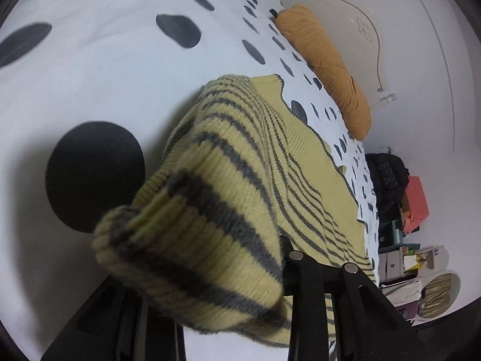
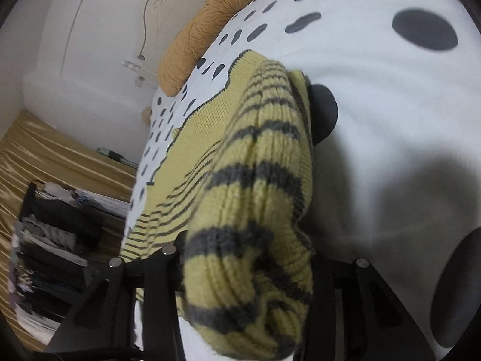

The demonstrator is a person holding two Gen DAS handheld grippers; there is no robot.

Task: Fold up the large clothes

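A yellow knit sweater [image 1: 303,156] with grey stripes lies spread on the bed, over a white duvet [image 1: 99,69] printed with dark spots of many sizes. Its body stretches away toward the head of the bed, where an ochre pillow [image 1: 327,60] rests against the pale headboard [image 1: 390,24].

The left gripper [image 1: 240,294] has its jaws partly closed on a ribbed, striped cuff end of the sweater; the thick knit bunches up between the black fingers and folds over them, so the pads themselves are hidden. The right gripper [image 2: 240,297] is the same on its side: jaws partly closed around a bulky roll of striped knit, which fills the gap between the fingers and hangs over the front.

From the left wrist view, the held sleeve rises off the duvet beside a large black spot. From the right wrist view, the other sleeve arches up from the sweater's shoulder toward the jaws.

Beyond the bed on one side stand a dark bag [image 1: 387,177] and a coral box [image 1: 416,204]; on the other, stacked clothes [image 2: 54,240] before a golden curtain [image 2: 45,153]
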